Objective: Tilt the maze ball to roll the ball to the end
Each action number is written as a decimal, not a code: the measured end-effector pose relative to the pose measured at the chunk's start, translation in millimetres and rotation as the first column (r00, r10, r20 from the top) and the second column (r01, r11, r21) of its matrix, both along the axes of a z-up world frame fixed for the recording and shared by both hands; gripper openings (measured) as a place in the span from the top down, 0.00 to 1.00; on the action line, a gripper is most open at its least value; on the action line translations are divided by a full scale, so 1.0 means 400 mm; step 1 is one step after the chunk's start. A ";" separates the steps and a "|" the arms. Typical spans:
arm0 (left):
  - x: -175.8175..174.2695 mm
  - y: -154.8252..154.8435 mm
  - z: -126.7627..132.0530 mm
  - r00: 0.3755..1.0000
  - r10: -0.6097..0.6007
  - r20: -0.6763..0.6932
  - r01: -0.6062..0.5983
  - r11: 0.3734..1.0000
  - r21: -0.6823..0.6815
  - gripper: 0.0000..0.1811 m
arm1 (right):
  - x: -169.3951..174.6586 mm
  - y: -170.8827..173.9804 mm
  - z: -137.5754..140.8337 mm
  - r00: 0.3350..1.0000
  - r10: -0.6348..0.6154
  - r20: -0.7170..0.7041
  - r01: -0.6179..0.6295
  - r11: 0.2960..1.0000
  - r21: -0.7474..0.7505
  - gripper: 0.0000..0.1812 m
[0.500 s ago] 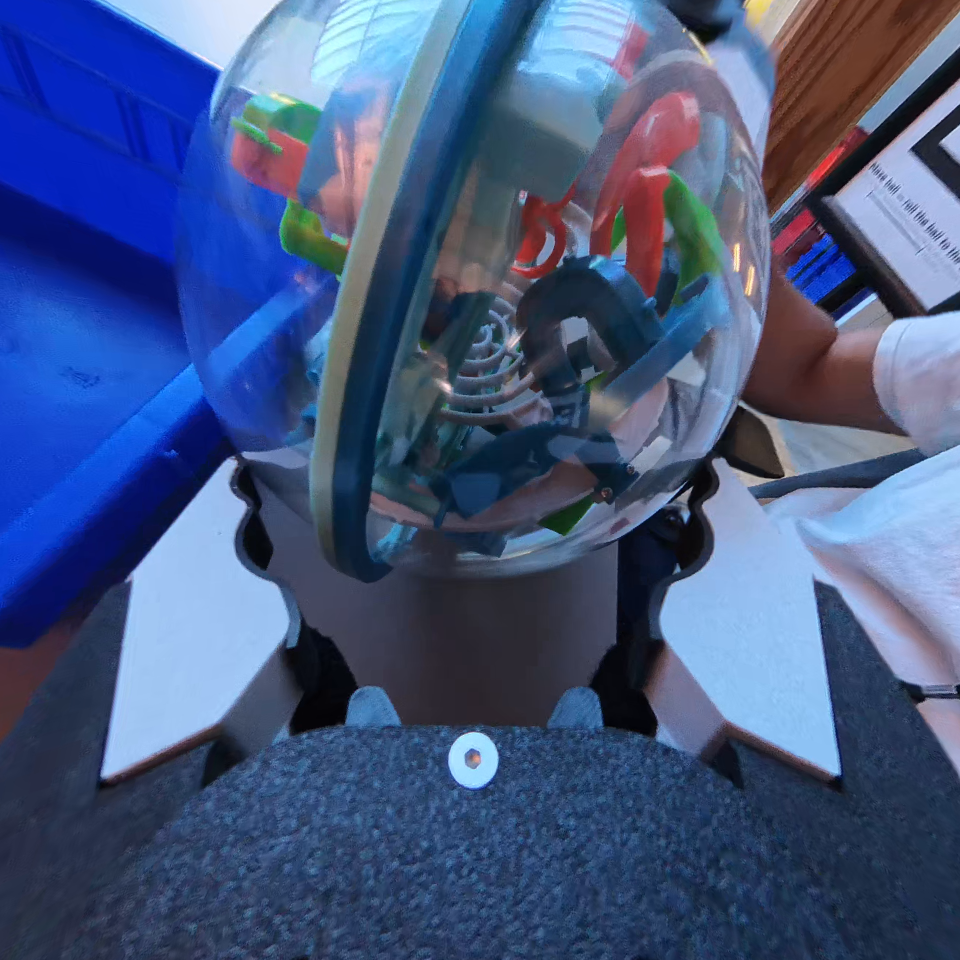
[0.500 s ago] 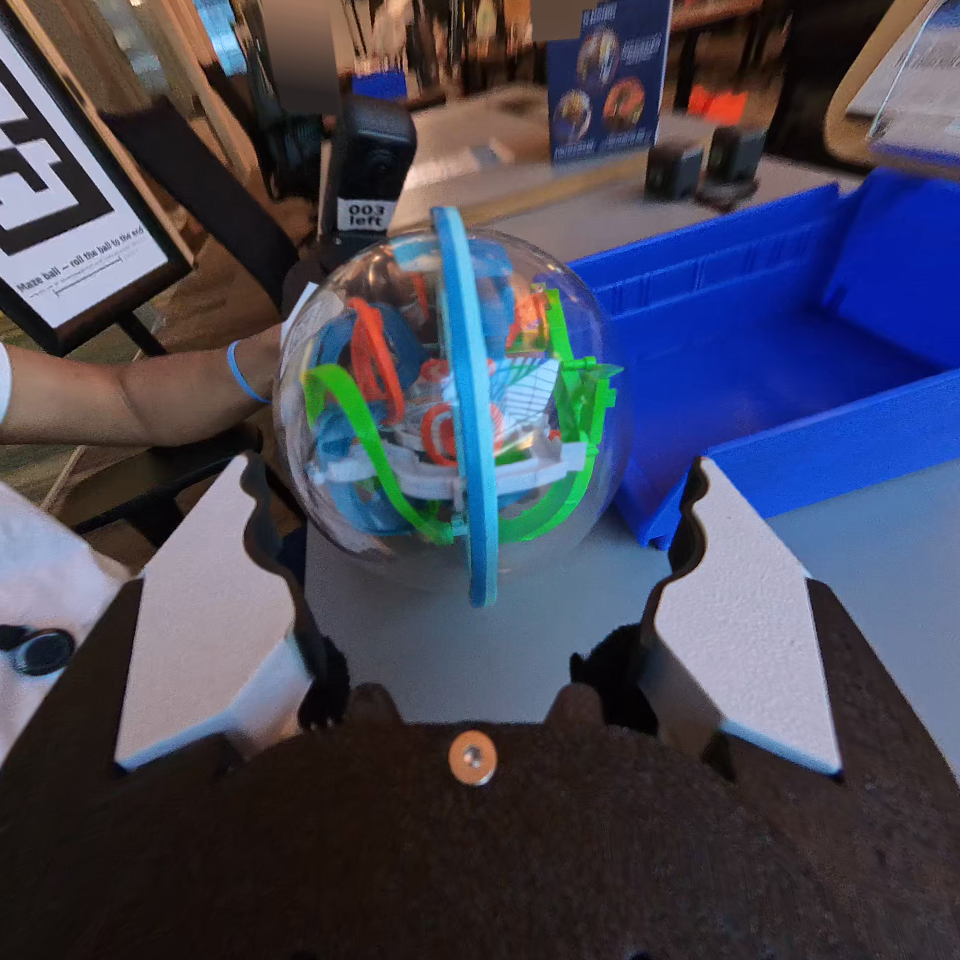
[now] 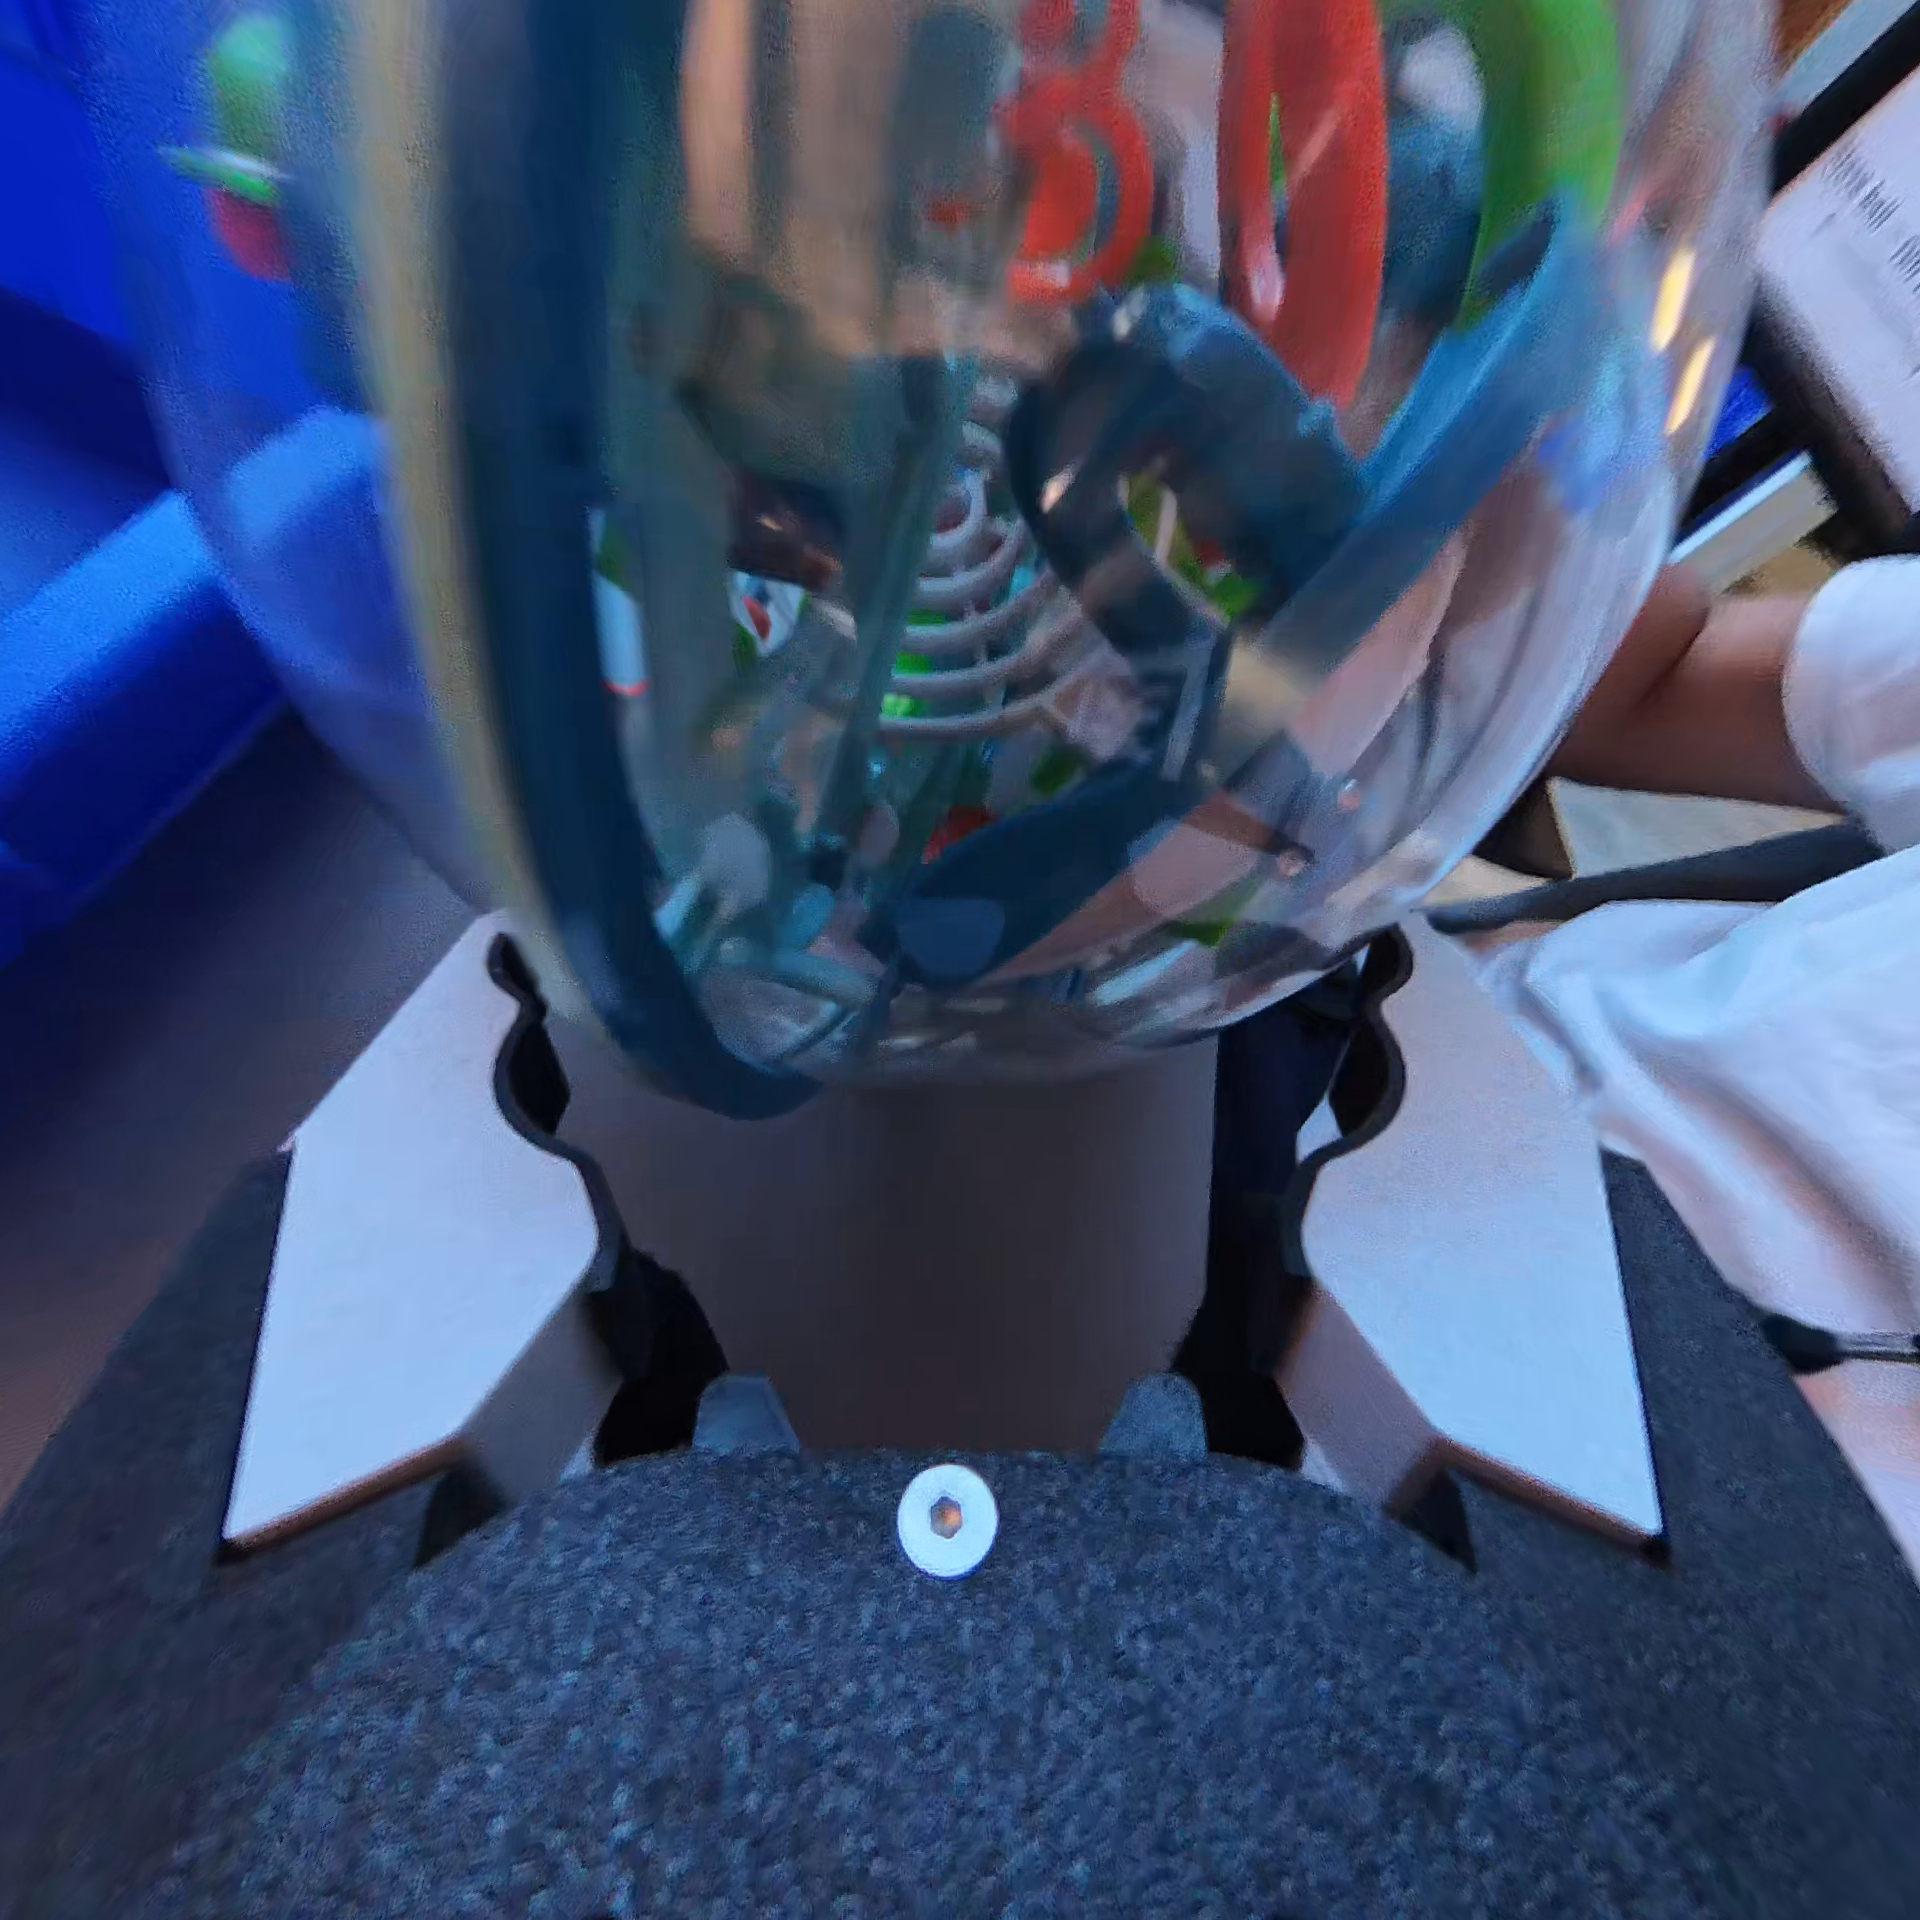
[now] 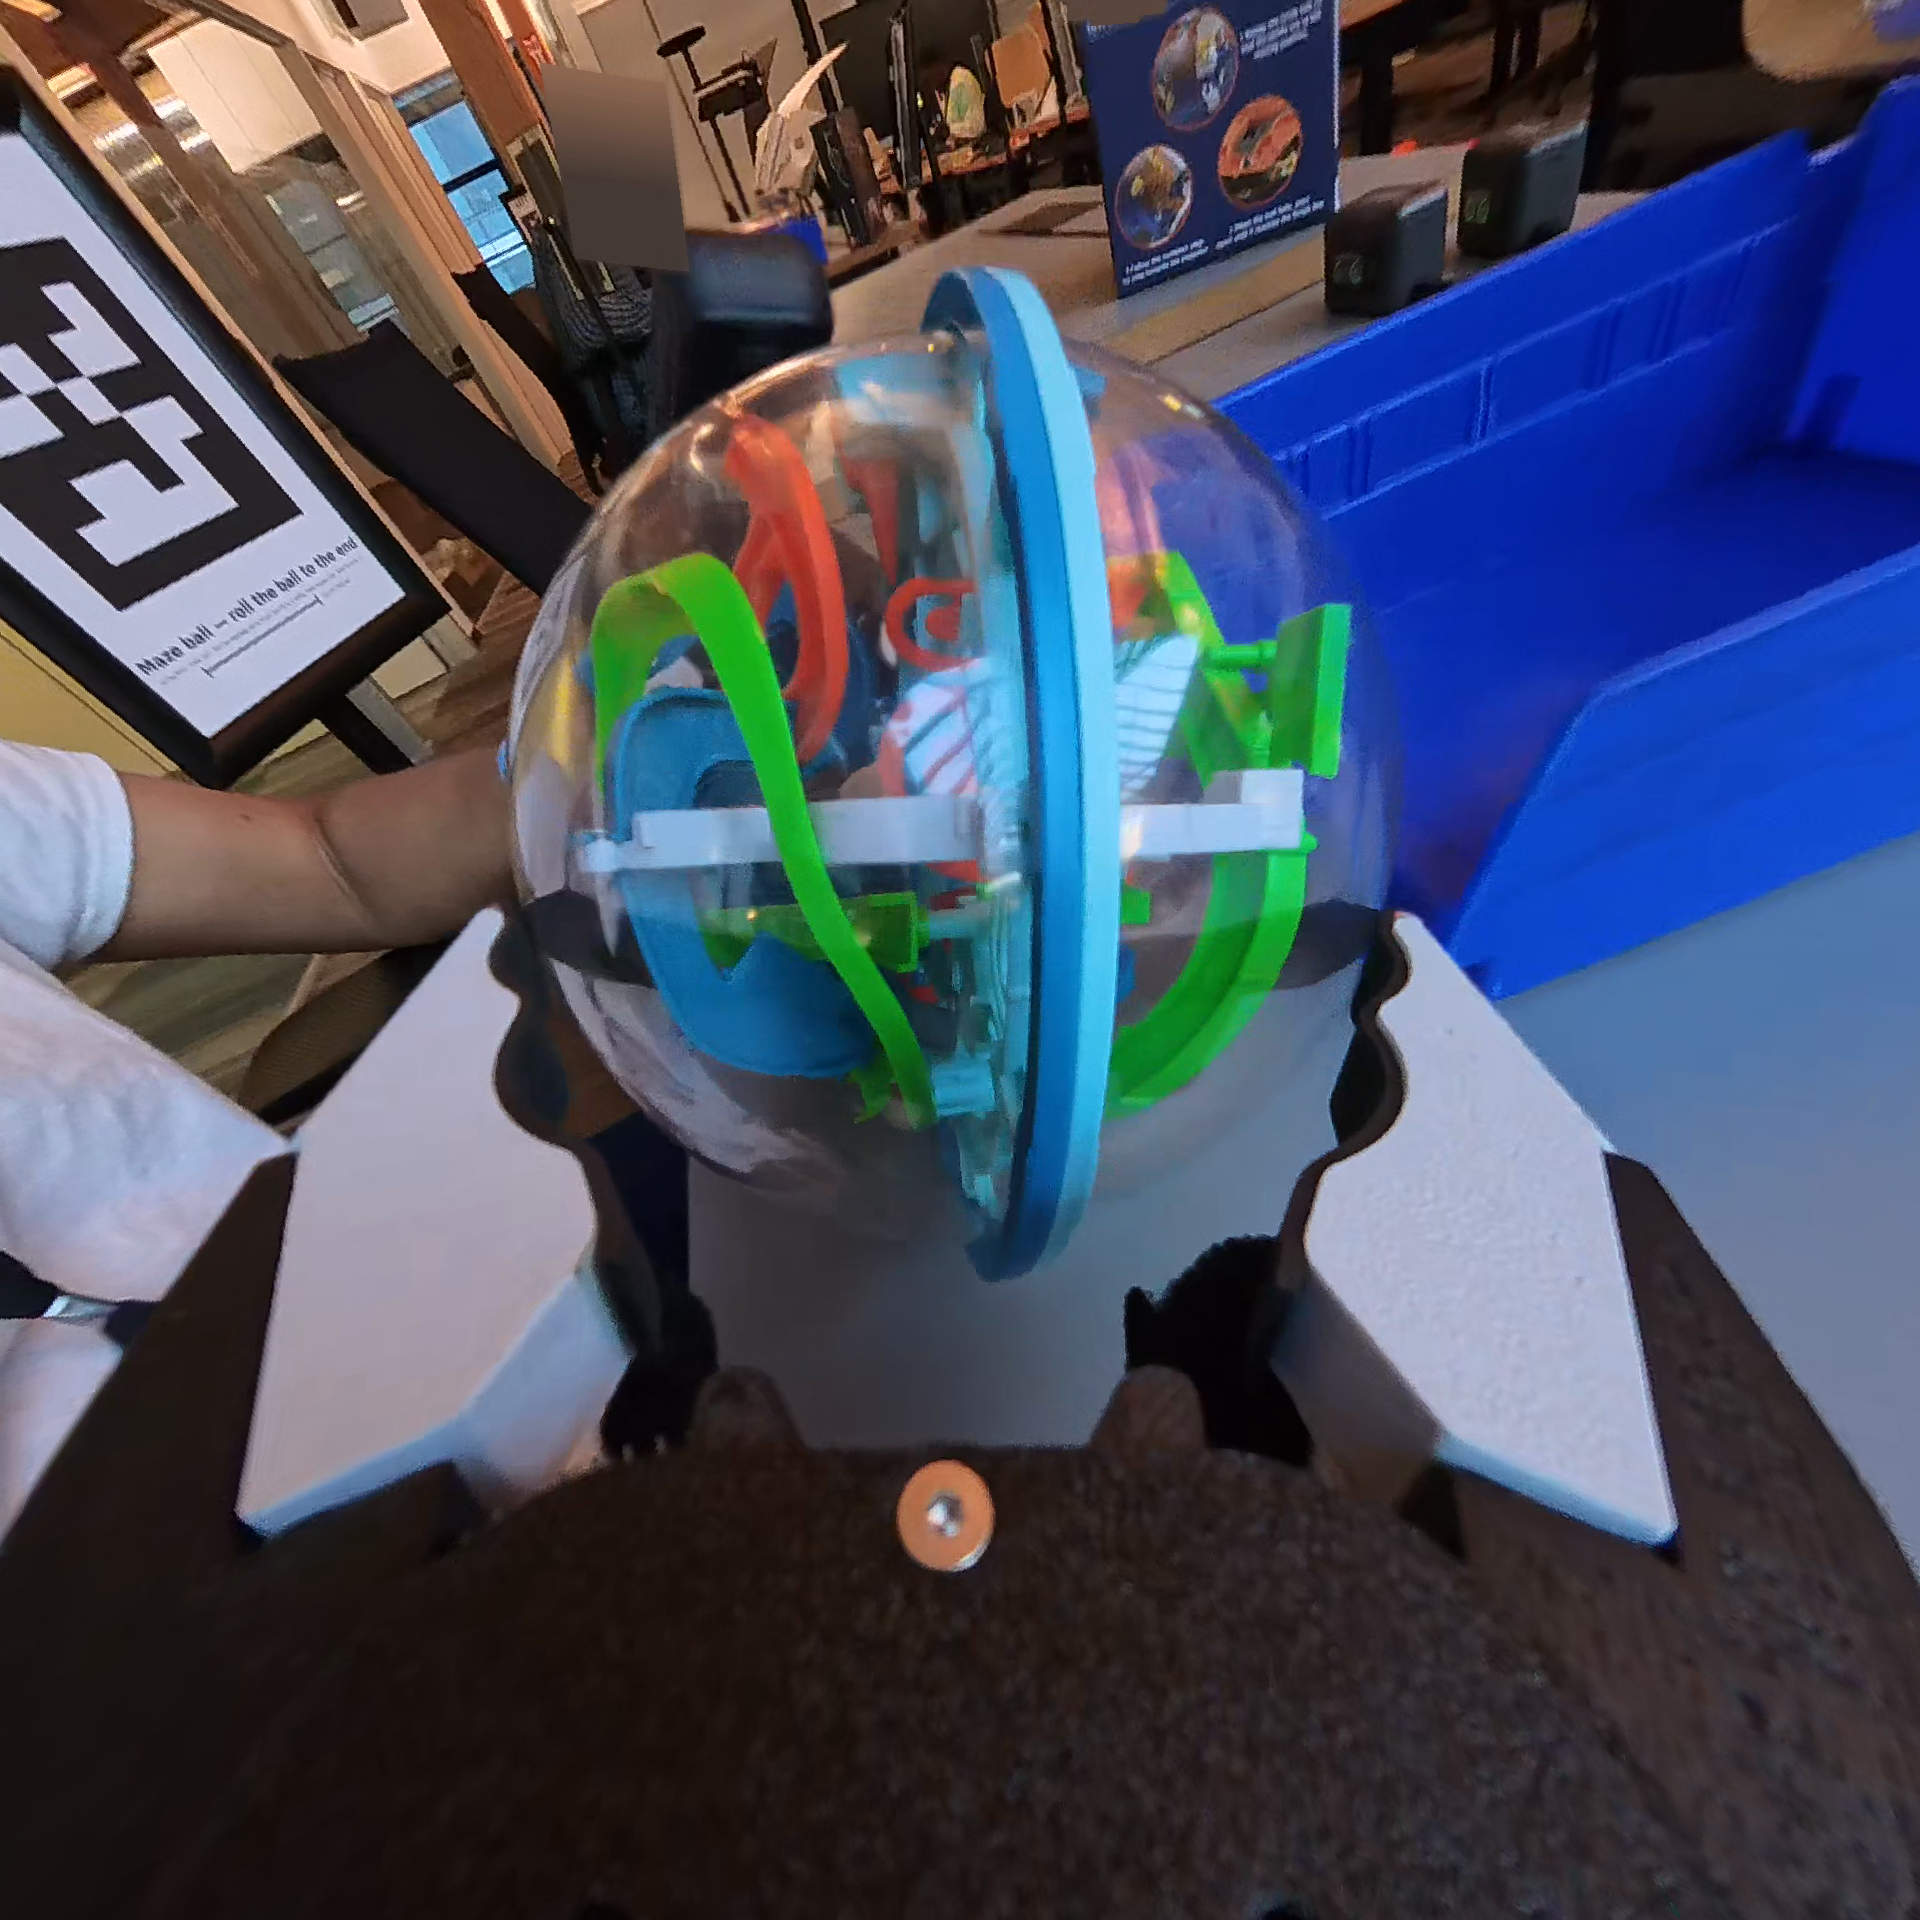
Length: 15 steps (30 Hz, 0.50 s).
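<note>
Grey tabletop (image 4: 1714,1122) supports the scene, with a blue plastic bin (image 4: 1662,582) ahead and to the right of the right gripper (image 4: 951,1039). Ahead and to the left of that gripper stands a black-framed sign (image 4: 177,499), and a person's forearm (image 4: 312,873) reaches in behind the sphere.

The maze ball (image 4: 945,810), a clear sphere with a blue equator ring standing nearly upright and green, orange, blue and white tracks inside, sits between the right gripper's fingertips (image 4: 1382,997). Both tips lie at the sphere's lower flanks; the jaws are spread wide, and firm contact cannot be confirmed.

In the left wrist view, the maze ball (image 3: 935,520) fills the upper frame, blurred, directly ahead of the left gripper (image 3: 951,1039). Its jaws are likewise spread wide, with the fingertips (image 3: 520,997) just beside the sphere's underside. The blue bin (image 3: 125,623) lies ahead-left of this gripper; a white sleeve (image 3: 1714,1039) lies to its right. The small inner ball cannot be located.
</note>
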State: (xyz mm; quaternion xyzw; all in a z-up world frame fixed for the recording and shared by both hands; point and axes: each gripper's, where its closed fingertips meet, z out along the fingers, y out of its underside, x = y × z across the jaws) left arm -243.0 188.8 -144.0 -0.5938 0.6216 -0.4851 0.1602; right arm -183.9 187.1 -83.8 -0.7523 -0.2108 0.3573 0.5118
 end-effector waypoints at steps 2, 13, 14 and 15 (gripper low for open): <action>0.007 -0.020 -0.016 0.999 -0.017 -0.028 0.018 0.999 0.029 0.16 | 0.012 -0.005 -0.001 1.000 0.007 -0.013 -0.008 0.999 -0.041 0.18; 0.027 -0.046 0.022 0.999 -0.033 0.043 0.037 0.995 -0.093 0.14 | 0.004 -0.043 0.023 0.985 -0.022 0.169 0.026 1.000 -0.018 0.18; 0.028 -0.057 0.022 0.998 -0.046 0.039 0.050 0.991 -0.122 0.13 | 0.002 -0.042 0.036 0.986 -0.037 0.161 0.039 0.999 -0.013 0.18; 0.030 -0.068 0.023 0.997 -0.060 0.042 0.066 0.985 -0.159 0.13 | -0.001 -0.040 0.051 0.988 -0.053 0.147 0.054 0.999 -0.007 0.18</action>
